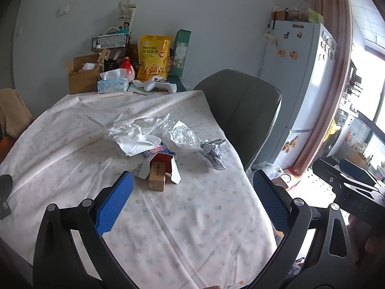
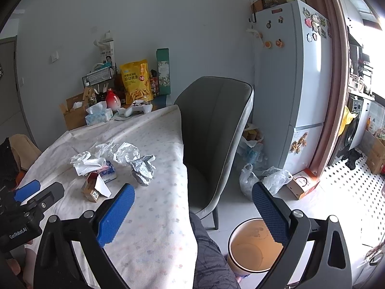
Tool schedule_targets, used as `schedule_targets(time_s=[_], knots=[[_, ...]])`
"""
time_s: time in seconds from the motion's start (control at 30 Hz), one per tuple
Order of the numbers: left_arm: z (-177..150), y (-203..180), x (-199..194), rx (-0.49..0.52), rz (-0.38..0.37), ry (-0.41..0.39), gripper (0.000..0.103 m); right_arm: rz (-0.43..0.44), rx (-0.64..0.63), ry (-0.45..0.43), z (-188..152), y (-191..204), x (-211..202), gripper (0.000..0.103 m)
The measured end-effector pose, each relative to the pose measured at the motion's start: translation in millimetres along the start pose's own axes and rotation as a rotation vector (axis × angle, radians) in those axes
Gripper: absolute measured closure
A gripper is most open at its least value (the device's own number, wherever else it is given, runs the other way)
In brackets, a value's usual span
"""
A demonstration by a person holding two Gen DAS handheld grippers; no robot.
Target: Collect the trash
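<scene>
Both the left gripper [image 1: 192,200] and right gripper [image 2: 192,212] hover with jaws wide and empty; the flimsy plastic wrap [image 1: 144,127] could slip a pinch and miss the bin [image 2: 252,248] beside the desk.

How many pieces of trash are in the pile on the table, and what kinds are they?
Crumpled clear plastic: 1
White plastic bag: 1
Face mask: 1
Blue printed packet: 1
Torn cardboard box: 1
Crumpled printed paper ball: 1
Total: 6, as far as the overlapping pile lets me tell.
</scene>
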State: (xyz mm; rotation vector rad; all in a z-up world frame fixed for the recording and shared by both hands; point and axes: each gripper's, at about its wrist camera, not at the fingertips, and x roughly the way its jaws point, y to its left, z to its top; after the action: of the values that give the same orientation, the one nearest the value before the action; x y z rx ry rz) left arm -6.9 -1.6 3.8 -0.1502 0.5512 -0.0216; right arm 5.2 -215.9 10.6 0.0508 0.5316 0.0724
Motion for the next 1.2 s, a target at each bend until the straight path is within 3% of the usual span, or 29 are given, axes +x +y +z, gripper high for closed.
schedule_targets(time_s=[0.63, 0.93, 1.2], knots=[[4, 16, -5, -0.025, 0.001, -0.028, 0.009, -0.007, 0.007, -0.016, 1, 0, -2, 0.007], [6, 30, 2, -0.048, 0.012, -0.013, 0.025, 0.008, 0.011, -0.010, 1, 1, 4, 0.007], [10, 60, 18, -0.088, 0.050, 0.005, 0.037, 0.086, -0.029, 0.003, 10, 17, 24, 0.007]])
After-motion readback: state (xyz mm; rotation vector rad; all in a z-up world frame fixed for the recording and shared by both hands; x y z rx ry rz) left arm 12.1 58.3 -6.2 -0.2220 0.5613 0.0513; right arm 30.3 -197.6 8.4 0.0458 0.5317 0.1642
